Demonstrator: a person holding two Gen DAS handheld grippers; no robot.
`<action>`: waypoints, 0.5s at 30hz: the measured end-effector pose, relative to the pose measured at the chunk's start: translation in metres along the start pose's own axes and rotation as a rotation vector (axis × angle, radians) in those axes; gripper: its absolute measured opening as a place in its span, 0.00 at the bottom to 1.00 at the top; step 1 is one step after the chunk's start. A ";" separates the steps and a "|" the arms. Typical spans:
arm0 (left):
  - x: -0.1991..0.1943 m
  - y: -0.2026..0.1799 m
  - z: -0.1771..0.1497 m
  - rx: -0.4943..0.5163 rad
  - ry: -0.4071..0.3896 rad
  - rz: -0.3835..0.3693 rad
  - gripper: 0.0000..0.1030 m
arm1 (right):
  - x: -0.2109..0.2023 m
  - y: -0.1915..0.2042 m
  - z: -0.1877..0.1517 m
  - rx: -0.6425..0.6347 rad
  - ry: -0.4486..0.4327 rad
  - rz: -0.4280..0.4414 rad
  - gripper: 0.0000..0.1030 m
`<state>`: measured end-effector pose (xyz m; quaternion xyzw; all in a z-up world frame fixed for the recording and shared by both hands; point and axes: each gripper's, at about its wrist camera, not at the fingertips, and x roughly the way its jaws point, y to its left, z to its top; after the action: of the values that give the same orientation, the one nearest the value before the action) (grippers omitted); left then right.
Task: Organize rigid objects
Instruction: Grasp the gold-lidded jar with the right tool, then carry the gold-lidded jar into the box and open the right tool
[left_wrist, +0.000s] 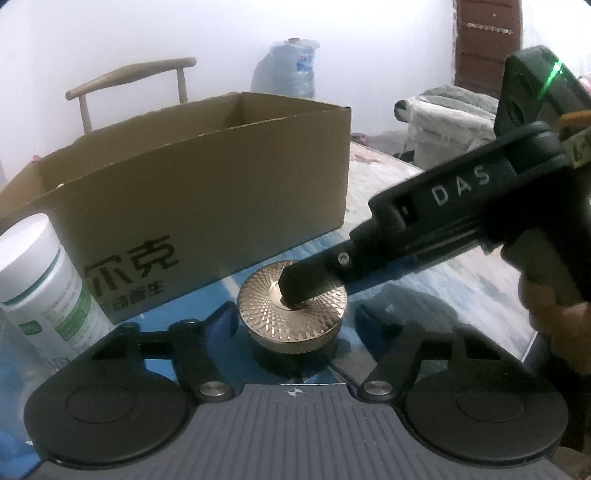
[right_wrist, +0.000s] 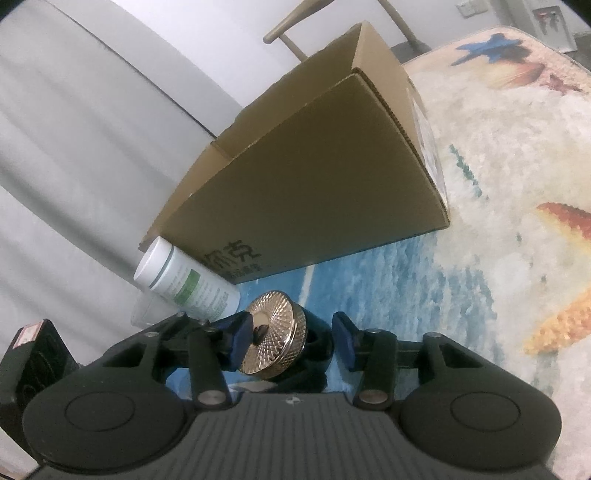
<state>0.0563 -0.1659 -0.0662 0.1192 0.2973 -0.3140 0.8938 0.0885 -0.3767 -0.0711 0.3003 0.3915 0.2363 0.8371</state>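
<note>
Knob (left_wrist: 280, 321), gold and knurled on a black base, stands on the blue mat (left_wrist: 443, 291) in front of the box (left_wrist: 207, 192), right of the white bottle (left_wrist: 44, 288) that stands beside the box. The left gripper (left_wrist: 295, 317) is partly open around the knob, its fingers close on either side; whether they press it is unclear. The right gripper (right_wrist: 291, 332) reaches in from the right, open, one blue pad (right_wrist: 236, 334) on the knob's top face and the other apart from it.
</note>
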 end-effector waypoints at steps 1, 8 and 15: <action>-0.001 0.002 0.000 -0.003 -0.001 0.000 0.63 | 0.001 0.000 0.000 0.003 0.000 0.003 0.47; 0.002 0.004 0.005 -0.020 -0.001 0.006 0.55 | 0.004 0.008 -0.002 -0.036 -0.001 0.000 0.44; -0.012 0.002 0.012 -0.023 -0.032 0.024 0.55 | -0.005 0.026 0.002 -0.084 -0.022 -0.005 0.44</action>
<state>0.0554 -0.1629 -0.0489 0.1074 0.2851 -0.3014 0.9035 0.0831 -0.3621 -0.0501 0.2665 0.3726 0.2470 0.8539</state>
